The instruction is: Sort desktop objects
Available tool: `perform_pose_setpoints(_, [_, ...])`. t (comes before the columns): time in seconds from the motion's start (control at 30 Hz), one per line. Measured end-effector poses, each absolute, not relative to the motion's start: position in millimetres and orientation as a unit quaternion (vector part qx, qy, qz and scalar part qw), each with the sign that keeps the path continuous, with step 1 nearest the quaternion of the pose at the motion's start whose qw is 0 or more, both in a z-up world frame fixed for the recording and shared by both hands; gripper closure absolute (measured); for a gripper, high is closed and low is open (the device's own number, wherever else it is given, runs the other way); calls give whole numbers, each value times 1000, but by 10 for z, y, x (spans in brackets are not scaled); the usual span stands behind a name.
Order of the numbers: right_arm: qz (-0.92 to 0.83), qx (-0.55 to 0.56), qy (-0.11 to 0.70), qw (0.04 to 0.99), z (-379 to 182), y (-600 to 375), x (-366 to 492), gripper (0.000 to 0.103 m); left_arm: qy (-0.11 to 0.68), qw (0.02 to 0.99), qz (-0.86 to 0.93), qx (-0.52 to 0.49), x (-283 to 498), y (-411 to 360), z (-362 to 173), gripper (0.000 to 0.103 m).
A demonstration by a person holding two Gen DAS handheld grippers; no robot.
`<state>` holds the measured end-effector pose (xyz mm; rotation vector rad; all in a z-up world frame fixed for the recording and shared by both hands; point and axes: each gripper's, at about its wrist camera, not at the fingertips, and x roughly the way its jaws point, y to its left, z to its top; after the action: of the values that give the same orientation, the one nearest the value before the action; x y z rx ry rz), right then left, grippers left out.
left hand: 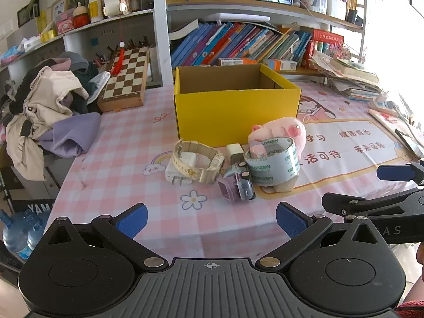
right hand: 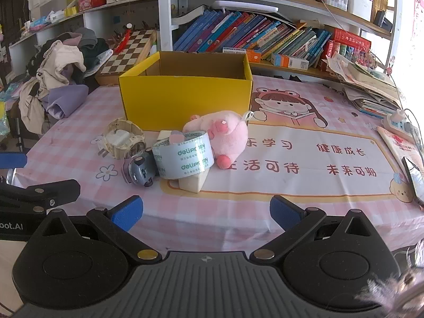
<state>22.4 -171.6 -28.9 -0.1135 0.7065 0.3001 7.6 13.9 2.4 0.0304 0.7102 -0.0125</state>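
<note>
We hold the left claw (left hand: 211, 218) and right claw (right hand: 206, 212) spread wide, empty, low over the table (right hand: 291, 185) | small things sit before the yellow box (right hand: 185, 98) | tape roll (right hand: 184, 156) hides part of pink pig (right hand: 228, 135); watch (left hand: 197, 163) covers a white plug (left hand: 176, 176); toy car (left hand: 242, 184) is blurry

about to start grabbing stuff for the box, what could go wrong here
1. The tape roll sits tilted on a beige wedge and against the pink plush pig; pulling either could topple or roll it.
2. The toy car, watch and white charger are crowded together, so open fingers may snag a neighbour.
3. Both grippers hover close and could collide.
</note>
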Motion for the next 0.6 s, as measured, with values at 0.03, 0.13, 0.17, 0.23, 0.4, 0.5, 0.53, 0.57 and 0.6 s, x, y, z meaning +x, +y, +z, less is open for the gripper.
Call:
perform_pose_setpoints(0.03, [146, -56, 344, 926, -287, -1712, 225, 0, 348, 937, -6, 15, 80, 143, 22, 0])
perform_pose_setpoints(0.13, [145, -57, 344, 926, -282, -1702, 230, 0, 347, 938, -7, 14, 84, 152, 23, 0])
perform_pose_setpoints(0.17, [145, -57, 344, 926, -280, -1699, 231, 0, 347, 938, -7, 14, 87, 155, 23, 0])
perform_pose_setpoints(0.23, [144, -57, 344, 926, -278, -1689, 236, 0, 347, 938, -8, 13, 92, 164, 23, 0])
perform_pose_setpoints(0.4, [143, -58, 343, 927, -270, -1668, 242, 0, 347, 938, -8, 12, 104, 189, 21, 0])
perform_pose_setpoints(0.5, [143, -57, 342, 927, -261, -1653, 244, 0, 347, 938, -9, 10, 114, 214, 18, 0])
perform_pose_setpoints(0.53, [143, -57, 342, 927, -257, -1648, 245, 0, 347, 938, -10, 9, 117, 222, 17, 0])
perform_pose_setpoints(0.57, [143, -57, 341, 927, -252, -1645, 252, 0, 347, 938, -10, 8, 122, 231, 16, 0])
perform_pose_setpoints(0.6, [143, -56, 340, 928, -246, -1642, 261, 0, 348, 938, -10, 7, 127, 239, 15, 0])
